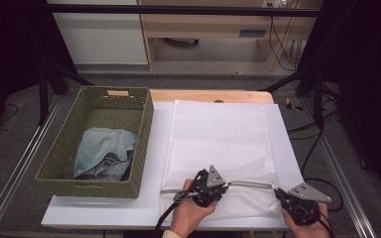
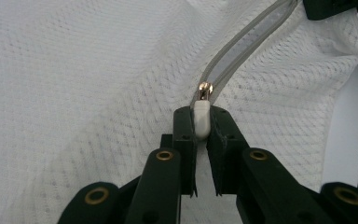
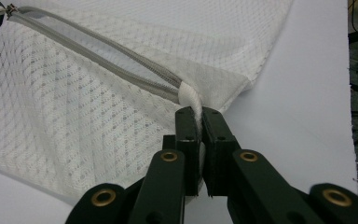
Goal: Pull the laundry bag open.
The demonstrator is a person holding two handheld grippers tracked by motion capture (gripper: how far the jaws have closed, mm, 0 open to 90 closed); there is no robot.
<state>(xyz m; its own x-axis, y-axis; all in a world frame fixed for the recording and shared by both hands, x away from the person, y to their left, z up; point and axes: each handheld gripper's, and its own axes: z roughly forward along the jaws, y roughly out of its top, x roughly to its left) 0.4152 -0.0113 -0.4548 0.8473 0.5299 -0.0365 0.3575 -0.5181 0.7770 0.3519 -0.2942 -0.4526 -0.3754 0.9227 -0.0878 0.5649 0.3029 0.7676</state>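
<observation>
Two grips already set on the mesh laundry bag [image 1: 218, 139] lying flat on the white-covered desk [image 1: 104, 210], right of the woven basket [image 1: 99, 144]. Left gripper [image 2: 202, 122] fingers pinching the white zipper pull [image 2: 202, 119] — small, slick, apt to slip. Right gripper [image 3: 199, 113] fingers pressed on the bag's corner tab [image 3: 191, 98] at the zipper [image 3: 121, 60] end. Light, limp, soft netting — likely bunches unless kept taut along the zipper.

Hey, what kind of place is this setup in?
Probably a lab or workshop recording bench: a black frame surrounds the white-covered table, loose cables trail on the floor, and staged laundry props include a woven basket.
</observation>
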